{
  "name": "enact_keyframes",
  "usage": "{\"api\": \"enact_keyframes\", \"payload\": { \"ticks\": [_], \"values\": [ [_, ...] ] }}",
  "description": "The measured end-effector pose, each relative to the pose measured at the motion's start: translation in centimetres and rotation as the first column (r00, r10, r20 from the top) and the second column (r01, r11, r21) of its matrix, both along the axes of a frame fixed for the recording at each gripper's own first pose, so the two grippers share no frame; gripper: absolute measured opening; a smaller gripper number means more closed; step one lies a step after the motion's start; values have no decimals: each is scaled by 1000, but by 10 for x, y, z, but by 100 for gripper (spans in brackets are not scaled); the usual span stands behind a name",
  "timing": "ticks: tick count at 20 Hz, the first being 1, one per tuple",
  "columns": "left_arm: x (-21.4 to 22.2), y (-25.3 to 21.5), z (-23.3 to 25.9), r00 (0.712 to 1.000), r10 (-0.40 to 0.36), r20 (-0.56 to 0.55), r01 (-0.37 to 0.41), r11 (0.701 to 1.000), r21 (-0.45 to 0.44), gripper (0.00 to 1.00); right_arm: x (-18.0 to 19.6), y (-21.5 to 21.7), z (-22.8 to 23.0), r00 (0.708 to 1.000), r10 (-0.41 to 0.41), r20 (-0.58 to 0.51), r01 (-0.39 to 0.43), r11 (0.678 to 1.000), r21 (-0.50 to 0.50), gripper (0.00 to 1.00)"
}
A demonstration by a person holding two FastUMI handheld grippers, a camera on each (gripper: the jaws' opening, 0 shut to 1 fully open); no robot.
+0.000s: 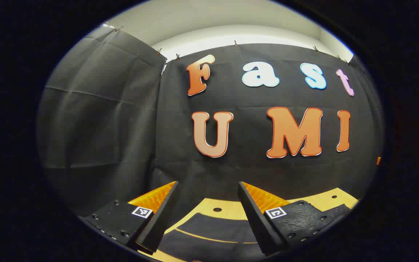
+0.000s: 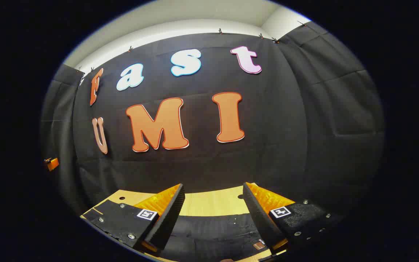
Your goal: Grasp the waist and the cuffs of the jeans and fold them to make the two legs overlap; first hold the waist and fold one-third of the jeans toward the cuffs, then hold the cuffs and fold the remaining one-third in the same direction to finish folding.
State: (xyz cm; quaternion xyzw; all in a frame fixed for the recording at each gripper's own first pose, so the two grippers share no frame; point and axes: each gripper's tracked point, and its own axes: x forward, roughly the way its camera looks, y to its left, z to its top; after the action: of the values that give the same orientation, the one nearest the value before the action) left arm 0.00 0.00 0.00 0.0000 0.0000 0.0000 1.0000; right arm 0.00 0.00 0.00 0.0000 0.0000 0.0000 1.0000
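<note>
The dark denim jeans [image 2: 213, 233] lie flat on the pale wooden tabletop [image 2: 209, 203], just below both tools. The left tool [image 1: 207, 218] and right tool [image 2: 213, 218] hover with fingers apart, gripping nothing. I judge the first step not yet begun: each tool must descend and pinch waist and cuff. No containers appear.

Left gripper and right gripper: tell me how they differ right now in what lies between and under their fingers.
Between the left gripper fingers, the dark jeans show a curved pale seam line; between the right gripper fingers, the jeans show an edge with a small tag. The left gripper has a hole in the wooden table between its fingers; the right gripper has bare wood there. Shared: both are open, holding nothing, above the jeans, facing the booth wall.
</note>
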Motion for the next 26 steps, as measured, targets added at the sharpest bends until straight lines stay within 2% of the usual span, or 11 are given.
{"api": "enact_keyframes", "payload": {
  "ticks": [1,2,4,7,11,12,14,15,16,18,26],
  "values": [
    [12,2,-3,1000,-22,-14,22,1000,-7,97,2,5,-5,1000,-14,-7,14,1000,4,97],
    [20,2,-2,999,-43,-13,43,999,-14,95,3,14,-8,1000,-13,-15,13,1000,10,100],
    [27,-2,-3,997,-82,-6,82,996,-32,96,4,30,-10,1000,-4,-23,4,1000,8,98],
    [32,-5,-14,993,-119,-19,119,993,-17,97,5,37,-4,1000,-4,-12,4,999,-37,97],
    [36,-8,-18,992,-126,-22,126,992,-18,95,5,37,2,1000,-3,-6,3,998,-66,100],
    [37,-9,-19,991,-130,-23,130,991,-20,97,7,36,2,1000,-2,-10,1,998,-64,100],
    [35,-6,-23,992,-122,-36,122,992,-19,95,8,37,0,1000,5,-19,-6,998,-55,97],
    [35,-5,-25,992,-116,-40,115,993,-21,97,8,37,0,1000,8,-23,-9,999,-49,100],
    [36,-4,-27,993,-112,-44,111,994,-23,97,9,37,-1,1000,11,-24,-12,999,-45,98],
    [35,-1,-30,993,-102,-53,101,995,-25,95,10,37,-3,999,15,-30,-16,999,-48,100],
    [28,7,-39,992,-89,-92,83,994,-67,97,15,44,-14,997,49,-61,-50,998,-23,98]
  ]
}}
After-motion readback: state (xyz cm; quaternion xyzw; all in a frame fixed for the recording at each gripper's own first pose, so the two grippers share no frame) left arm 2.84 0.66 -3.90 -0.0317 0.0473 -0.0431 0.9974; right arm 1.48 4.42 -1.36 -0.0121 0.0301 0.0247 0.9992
